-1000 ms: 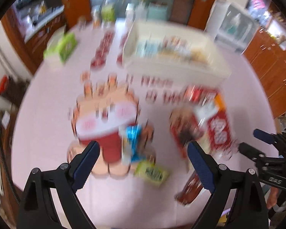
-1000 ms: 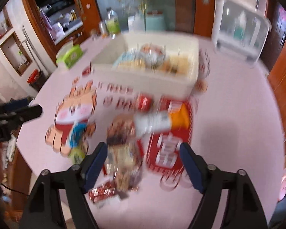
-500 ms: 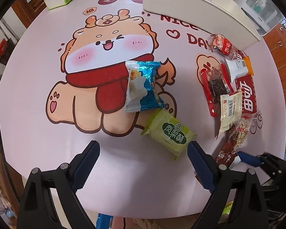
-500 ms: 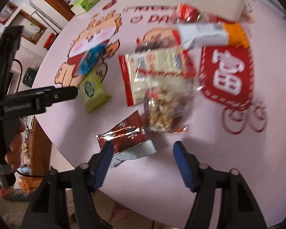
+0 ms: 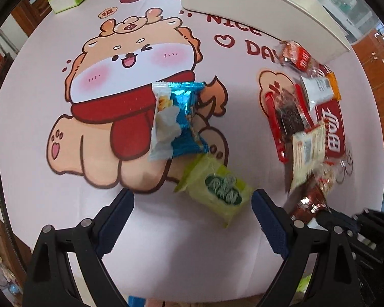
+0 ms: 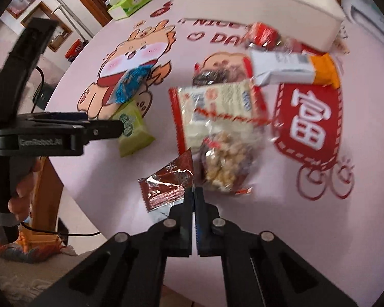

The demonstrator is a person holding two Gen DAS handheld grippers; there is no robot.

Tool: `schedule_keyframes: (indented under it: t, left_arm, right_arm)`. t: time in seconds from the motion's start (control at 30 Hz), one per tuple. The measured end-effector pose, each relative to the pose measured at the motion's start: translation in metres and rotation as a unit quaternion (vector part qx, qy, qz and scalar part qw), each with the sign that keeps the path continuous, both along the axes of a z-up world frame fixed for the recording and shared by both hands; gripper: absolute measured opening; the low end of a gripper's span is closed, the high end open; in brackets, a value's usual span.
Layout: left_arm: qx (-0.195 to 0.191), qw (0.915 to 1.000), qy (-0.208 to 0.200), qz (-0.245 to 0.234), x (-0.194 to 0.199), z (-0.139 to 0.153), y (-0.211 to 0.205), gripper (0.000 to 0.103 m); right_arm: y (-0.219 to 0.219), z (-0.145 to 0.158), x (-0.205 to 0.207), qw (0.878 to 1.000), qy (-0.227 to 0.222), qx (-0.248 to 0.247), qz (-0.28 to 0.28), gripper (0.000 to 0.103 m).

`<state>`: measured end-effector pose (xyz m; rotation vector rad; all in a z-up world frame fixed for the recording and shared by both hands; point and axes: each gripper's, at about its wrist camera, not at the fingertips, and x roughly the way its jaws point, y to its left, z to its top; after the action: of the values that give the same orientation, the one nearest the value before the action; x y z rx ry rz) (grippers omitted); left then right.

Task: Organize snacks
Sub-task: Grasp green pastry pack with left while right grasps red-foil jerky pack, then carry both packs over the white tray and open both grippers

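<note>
The right gripper (image 6: 194, 192) is clamped on the edge of a crinkly brown foil packet (image 6: 167, 188) beside a clear bag of popcorn-like snack (image 6: 224, 163). The left gripper (image 5: 192, 213) hangs released over a soft green pillow pack (image 5: 215, 188); a glossy blue packet (image 5: 178, 120) lies just behind it on the pink printed tablecloth (image 5: 51, 199)

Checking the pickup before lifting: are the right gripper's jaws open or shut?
Shut. The right gripper has just been closing, and its jaws now meet at the edge of the brown snack packet; whether they pinch its corner cannot be told.
</note>
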<state>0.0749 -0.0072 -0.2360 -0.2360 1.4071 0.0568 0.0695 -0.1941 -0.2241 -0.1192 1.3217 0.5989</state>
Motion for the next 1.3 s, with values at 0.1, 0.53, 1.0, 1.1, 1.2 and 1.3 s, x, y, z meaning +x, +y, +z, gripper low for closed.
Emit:
schedule_keyframes:
  t: [0.1,0.53,1.0,1.1,1.2,1.3]
  left_arm:
    - [-0.01,0.9996,0.01,0.025,0.012,-0.009,0.002,0.091]
    - [-0.016,0.9983,0.051,0.024,0.019,-0.018,-0.01,0.054]
    - [0.012,0.9988,-0.019,-0.043,0.014,0.028,-0.038,0.039]
    - [0.015,0.9975,-0.046,-0.052,0.028,0.049,-0.032,0.039]
    - [0.024,0.9945,-0.076,-0.067,0.041,0.079,-0.027,0.039]
    - [0.046,0.9884,-0.115,-0.088,0.056,0.114,-0.021,0.039]
  right_arm:
    - [-0.008,0.007,0.006,1.0,-0.009,-0.002,-0.007,0.001]
    - [-0.018,0.017,0.013,1.0,-0.02,-0.003,-0.014,0.001]
    - [-0.01,0.041,0.02,0.999,-0.044,0.016,-0.009,0.001]
    - [-0.008,0.055,0.025,0.998,-0.061,0.02,-0.01,0.001]
    - [-0.006,0.073,0.035,0.996,-0.083,0.024,-0.012,0.001]
    - [-0.006,0.097,0.05,0.993,-0.114,0.027,-0.014,0.001]
